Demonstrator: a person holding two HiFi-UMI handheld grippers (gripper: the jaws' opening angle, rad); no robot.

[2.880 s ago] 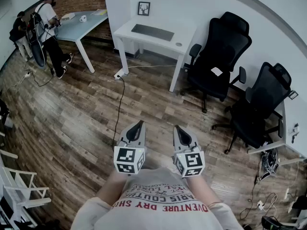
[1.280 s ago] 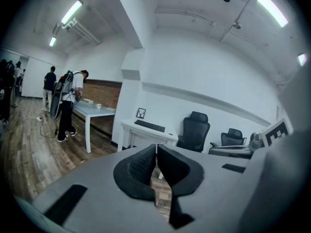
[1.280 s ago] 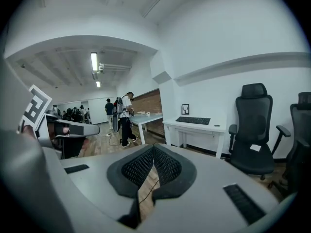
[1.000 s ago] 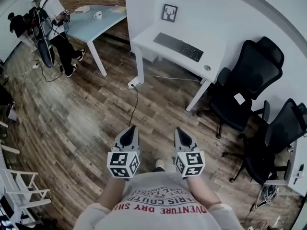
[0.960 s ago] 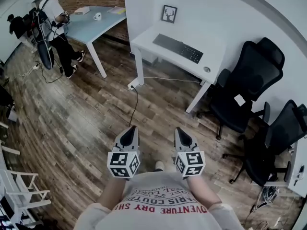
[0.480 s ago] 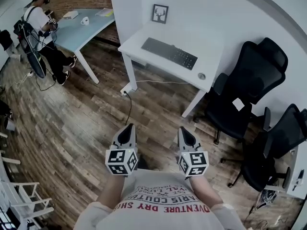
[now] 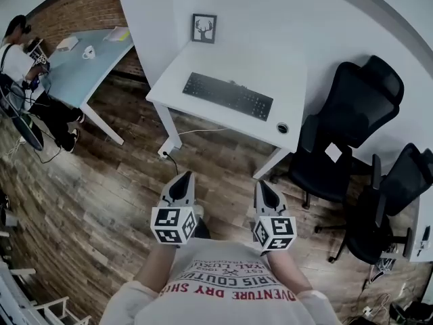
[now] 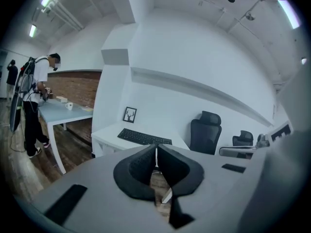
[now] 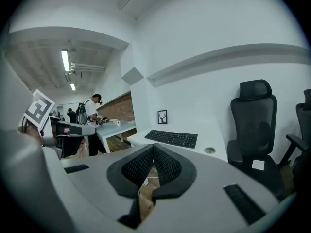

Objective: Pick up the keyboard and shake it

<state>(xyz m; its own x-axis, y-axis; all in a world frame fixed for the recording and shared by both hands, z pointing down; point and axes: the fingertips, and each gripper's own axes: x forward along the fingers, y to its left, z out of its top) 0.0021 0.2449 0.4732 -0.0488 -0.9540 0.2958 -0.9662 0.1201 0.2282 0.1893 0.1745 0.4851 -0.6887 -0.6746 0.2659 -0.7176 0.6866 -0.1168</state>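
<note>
We locate the black keyboard (image 7: 228, 95) lying flat on the white desk (image 7: 169, 90) (a framed deer picture (image 7: 203, 28) stands behind it). The left gripper (image 7: 182, 181) and right gripper (image 7: 264, 189), both with jaws pressed together on nothing, hover above the wooden floor (image 7: 101, 202), well apart from the keyboard.

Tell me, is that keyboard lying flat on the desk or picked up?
Lying flat. The keyboard rests on the white desk; the left gripper and right gripper, both shut, hang short of it.

Upside-down "DRY" on the shirt (image 7: 223, 271)
</note>
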